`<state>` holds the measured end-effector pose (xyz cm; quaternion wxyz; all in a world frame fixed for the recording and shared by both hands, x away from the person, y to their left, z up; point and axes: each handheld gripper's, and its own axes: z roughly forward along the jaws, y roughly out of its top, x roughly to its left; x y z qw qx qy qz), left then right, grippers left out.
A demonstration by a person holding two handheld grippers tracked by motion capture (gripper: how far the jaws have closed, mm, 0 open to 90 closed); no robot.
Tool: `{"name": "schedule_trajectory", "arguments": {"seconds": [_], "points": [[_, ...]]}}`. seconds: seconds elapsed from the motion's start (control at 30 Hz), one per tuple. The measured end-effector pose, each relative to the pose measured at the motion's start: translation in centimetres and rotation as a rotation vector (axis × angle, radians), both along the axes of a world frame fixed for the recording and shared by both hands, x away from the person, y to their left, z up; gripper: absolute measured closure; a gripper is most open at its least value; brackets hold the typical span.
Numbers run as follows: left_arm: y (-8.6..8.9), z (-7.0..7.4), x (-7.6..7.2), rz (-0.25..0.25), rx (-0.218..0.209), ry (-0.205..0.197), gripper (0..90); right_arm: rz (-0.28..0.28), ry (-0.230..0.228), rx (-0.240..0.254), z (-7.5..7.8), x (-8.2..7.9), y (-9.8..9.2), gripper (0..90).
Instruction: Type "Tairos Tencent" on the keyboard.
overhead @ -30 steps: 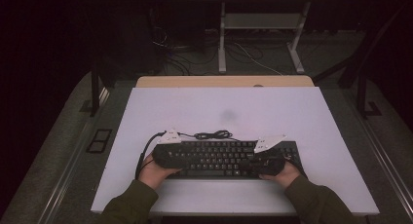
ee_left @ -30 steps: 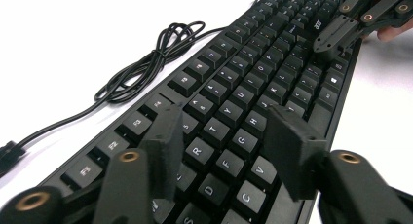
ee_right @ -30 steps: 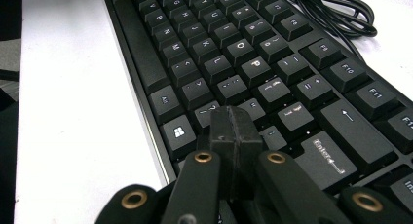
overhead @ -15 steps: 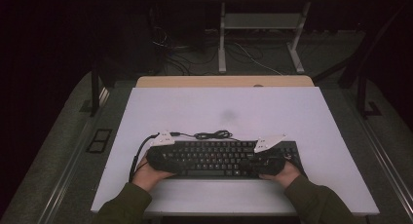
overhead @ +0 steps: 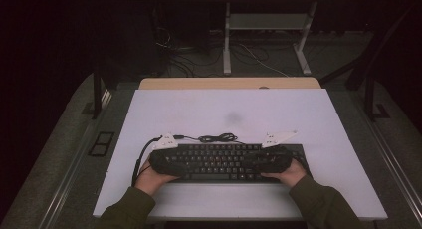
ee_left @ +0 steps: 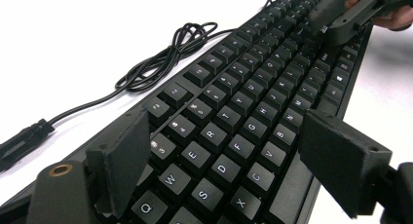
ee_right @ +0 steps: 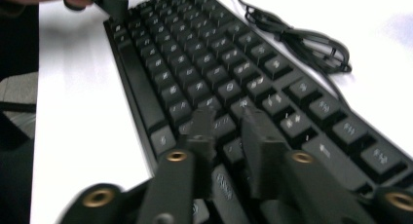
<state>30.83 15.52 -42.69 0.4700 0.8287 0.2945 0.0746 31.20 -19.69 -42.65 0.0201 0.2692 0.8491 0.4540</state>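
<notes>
White table [overhead: 308, 114] bears keyboard [overhead: 226, 162], its cable [overhead: 216, 138] coiled behind.

White table [overhead: 199, 109] — black keyboard [overhead: 224, 162], coiled cable [overhead: 216, 138].

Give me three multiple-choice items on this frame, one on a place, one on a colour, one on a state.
1. Where does the coiled cable lie?
A. on the white table just beyond the keyboard's far edge
B. on top of the keys
C. on the floor

2. What colour is the keyboard?
A. white
B. black
C. red

3. How does the left gripper stand?
A. shut on the cable
B. lifted high above the table
C. open, its fingers apart over the keys at the keyboard's left end

Answers:
1. A, the high view shows the coil on the table behind the keyboard.
2. B, case and keys are black in all views.
3. C, the left gripper view shows a wide gap between the fingers, with several key columns in between.
</notes>
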Motion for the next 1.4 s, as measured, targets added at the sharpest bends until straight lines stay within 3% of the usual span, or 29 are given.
{"name": "schedule_trajectory", "arguments": {"seconds": [0.43, 0.83, 1.13, 1.4], "points": [[0.0, 0.1, -0.1, 0.011, 0.01, -0.004, 25.0, -0.039, -0.023, 0.05, 0.1, 1.1, 1.8, 40.1], [0.2, 0.1, 0.0, 0.006, 0.009, 0.005, 36.2, -0.051, -0.024, 0.084, 0.2, 2.1, 2.8, 33.1], [0.6, 0.2, -0.1, -0.006, 0.019, 0.014, 57.6, -0.059, -0.04, 0.082, 0.0, 1.8, 3.0, 28.9], [1.1, 0.4, -0.1, -0.005, 0.034, 0.005, 70.5, -0.061, -0.044, 0.085, -0.2, 1.8, 3.1, 27.8]]}}
